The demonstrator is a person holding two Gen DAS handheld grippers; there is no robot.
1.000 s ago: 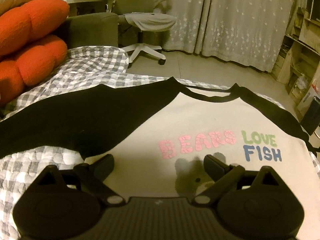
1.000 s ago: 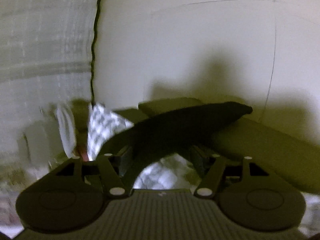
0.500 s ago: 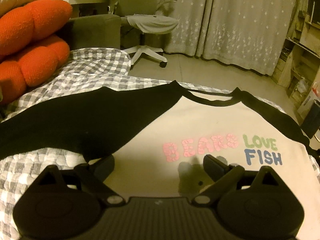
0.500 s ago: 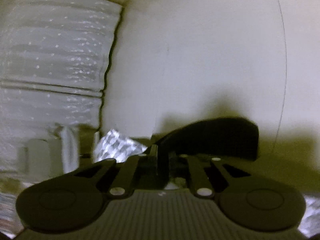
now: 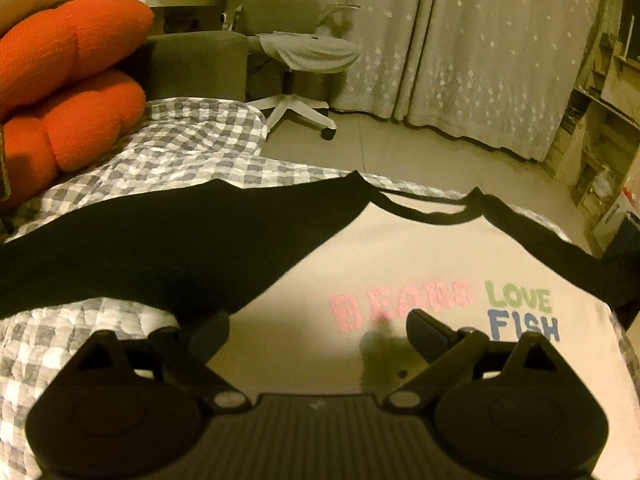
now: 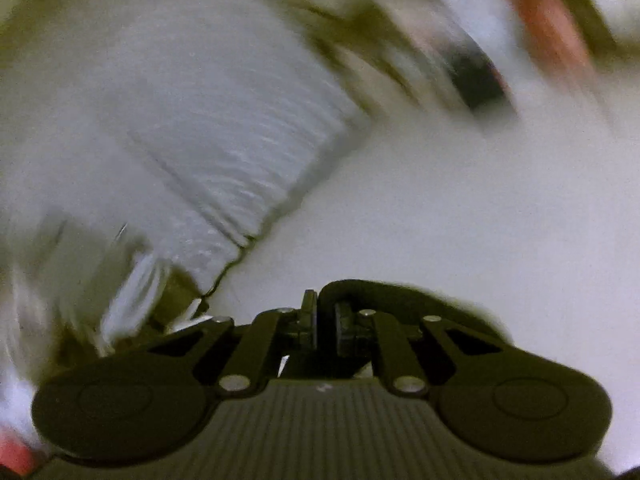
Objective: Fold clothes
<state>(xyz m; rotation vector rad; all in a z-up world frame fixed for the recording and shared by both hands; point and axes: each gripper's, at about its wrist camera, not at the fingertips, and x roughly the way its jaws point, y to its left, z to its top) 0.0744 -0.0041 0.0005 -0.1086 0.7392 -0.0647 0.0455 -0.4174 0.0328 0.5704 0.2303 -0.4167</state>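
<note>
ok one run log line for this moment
left tongs: open over cream black-sleeved t-shirt | right tongs: shut on black sleeve fabric | view blurred

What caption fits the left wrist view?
Open left gripper poised over a cream T-shirt with black sleeves, spread on a checked quilt.

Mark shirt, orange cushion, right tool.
shirt (image 5: 400, 264), left wrist view, cream chest panel.
orange cushion (image 5: 72, 44), left wrist view, upper lobe.
right tool (image 6: 325, 320), right wrist view, between fingertips, clamping black fabric.
</note>
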